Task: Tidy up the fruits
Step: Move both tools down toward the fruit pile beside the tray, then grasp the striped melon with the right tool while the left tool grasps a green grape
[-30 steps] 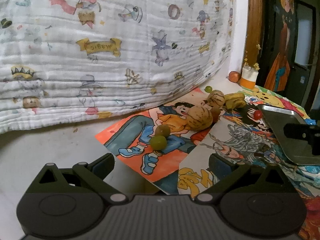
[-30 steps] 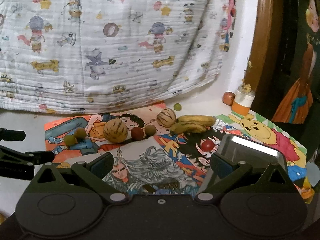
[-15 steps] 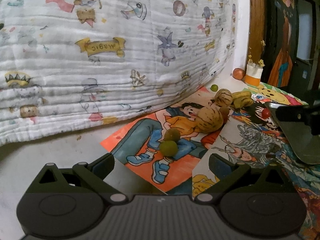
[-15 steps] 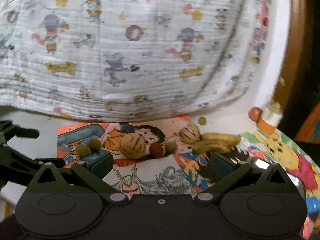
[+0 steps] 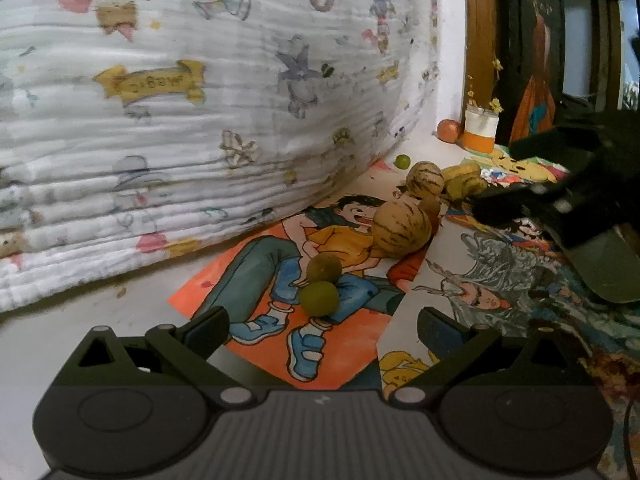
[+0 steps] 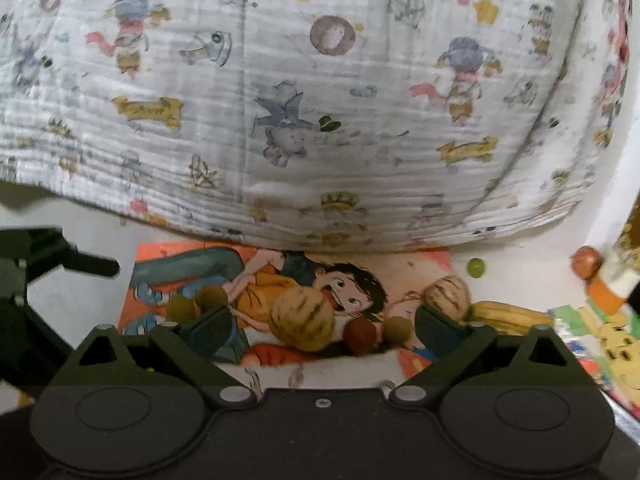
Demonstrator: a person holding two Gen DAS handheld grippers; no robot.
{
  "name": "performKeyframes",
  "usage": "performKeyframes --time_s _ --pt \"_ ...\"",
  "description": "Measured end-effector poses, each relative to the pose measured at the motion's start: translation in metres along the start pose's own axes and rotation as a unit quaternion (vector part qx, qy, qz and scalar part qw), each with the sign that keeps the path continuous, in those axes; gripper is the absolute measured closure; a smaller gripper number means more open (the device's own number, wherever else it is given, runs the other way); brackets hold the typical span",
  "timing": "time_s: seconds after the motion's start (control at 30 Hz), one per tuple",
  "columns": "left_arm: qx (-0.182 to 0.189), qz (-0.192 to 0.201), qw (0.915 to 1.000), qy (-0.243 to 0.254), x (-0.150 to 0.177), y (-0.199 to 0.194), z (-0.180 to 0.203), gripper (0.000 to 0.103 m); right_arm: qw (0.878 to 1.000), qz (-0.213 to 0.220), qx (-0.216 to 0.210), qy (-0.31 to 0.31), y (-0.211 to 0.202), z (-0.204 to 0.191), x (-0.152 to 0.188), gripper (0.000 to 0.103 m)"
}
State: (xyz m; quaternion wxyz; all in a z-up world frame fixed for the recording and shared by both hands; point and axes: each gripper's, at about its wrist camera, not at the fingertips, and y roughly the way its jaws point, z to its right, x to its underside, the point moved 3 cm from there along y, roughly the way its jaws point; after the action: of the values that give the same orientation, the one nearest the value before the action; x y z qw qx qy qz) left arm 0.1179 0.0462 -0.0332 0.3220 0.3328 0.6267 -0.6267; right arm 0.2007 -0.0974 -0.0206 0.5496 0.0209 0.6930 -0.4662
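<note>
The big striped melon [image 6: 301, 322] lies on the cartoon picture [image 6: 168, 264], and the right gripper [image 6: 322, 330], wide but closing with nothing pinched, must next come down around it.

Both cameras sit low behind their own tool, tilted down at the table. The left view faces right along the quilt [image 5: 180, 120], close to the orange poster [image 5: 256, 312]. The right view faces the quilt squarely. They share the poster, the striped melon [image 5: 402, 228] [image 6: 302, 318] and the quilt.
</note>
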Motion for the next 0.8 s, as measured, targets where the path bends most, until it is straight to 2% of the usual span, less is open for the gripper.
performKeyframes --time_s 0.3,0.4,0.53,0.63,0.8 --pt "0.008 -0.008 0.9999 -0.012 -0.001 0.022 -0.002 0.014 0.999 -0.015 -0.038 0.007 0.04 -0.002 -0.003 0.027" --pt "0.011 -0.009 0.9998 -0.015 -0.001 0.027 -0.002 0.023 0.999 -0.018 -0.043 -0.003 0.047 -0.003 -0.003 0.033" --pt "0.014 -0.014 0.9995 -0.026 -0.002 0.034 -0.004 0.038 0.998 -0.023 -0.048 -0.014 0.054 -0.005 -0.002 0.036" --pt "0.016 -0.017 0.999 -0.037 -0.002 0.038 -0.006 0.046 0.998 -0.026 -0.045 -0.021 0.058 -0.006 -0.002 0.037" --pt "0.013 -0.017 0.9987 -0.045 -0.003 0.042 -0.006 0.051 0.998 -0.034 -0.032 -0.028 0.065 -0.005 0.0 0.038"
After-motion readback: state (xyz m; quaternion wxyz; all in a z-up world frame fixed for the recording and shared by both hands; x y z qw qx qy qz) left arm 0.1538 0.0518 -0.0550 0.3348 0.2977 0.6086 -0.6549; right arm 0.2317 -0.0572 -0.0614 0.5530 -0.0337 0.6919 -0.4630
